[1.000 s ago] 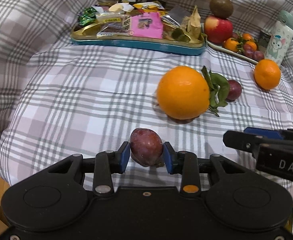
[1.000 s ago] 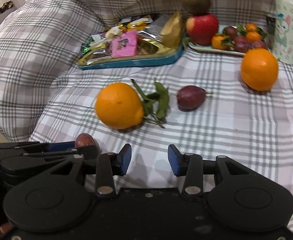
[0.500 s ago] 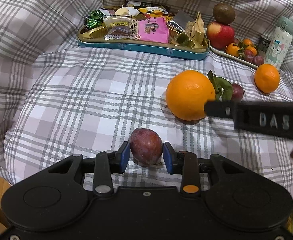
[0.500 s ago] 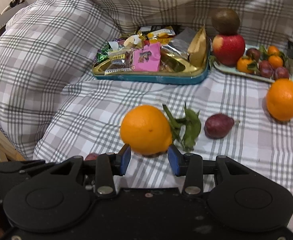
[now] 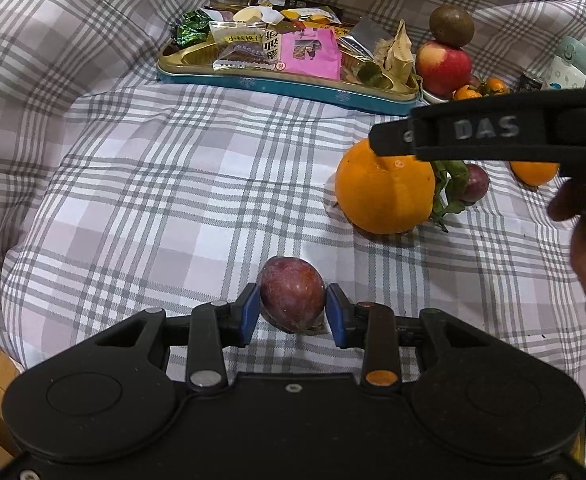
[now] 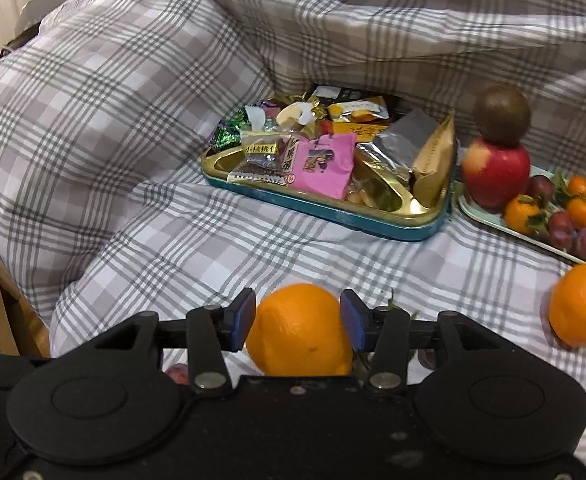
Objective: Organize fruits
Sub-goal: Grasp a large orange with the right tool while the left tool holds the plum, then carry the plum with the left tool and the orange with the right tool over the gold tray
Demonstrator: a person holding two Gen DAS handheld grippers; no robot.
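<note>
- The plum sits low in the centre of the left wrist view, on the checked bedsheet; the left gripper is pinching it, a blue pad touching each side.
- The large orange lies low in the centre of the right wrist view, between the fingers of the right gripper. Those fingers stand spread around it, close on both sides; I cannot tell whether the pads touch the peel.
- In the left wrist view the same orange is at right of centre, with the right gripper's black arm crossing over its top. Green leaves and a second plum lie just beside it on the right.
- Another orange rests on the sheet at the right edge of the right wrist view.
- Upper right: a pale fruit tray holds a red apple with a brown round fruit on top, plus small tangerines and plums.
- Upper centre: a teal-and-gold snack tray full of wrapped sweets.
</note>
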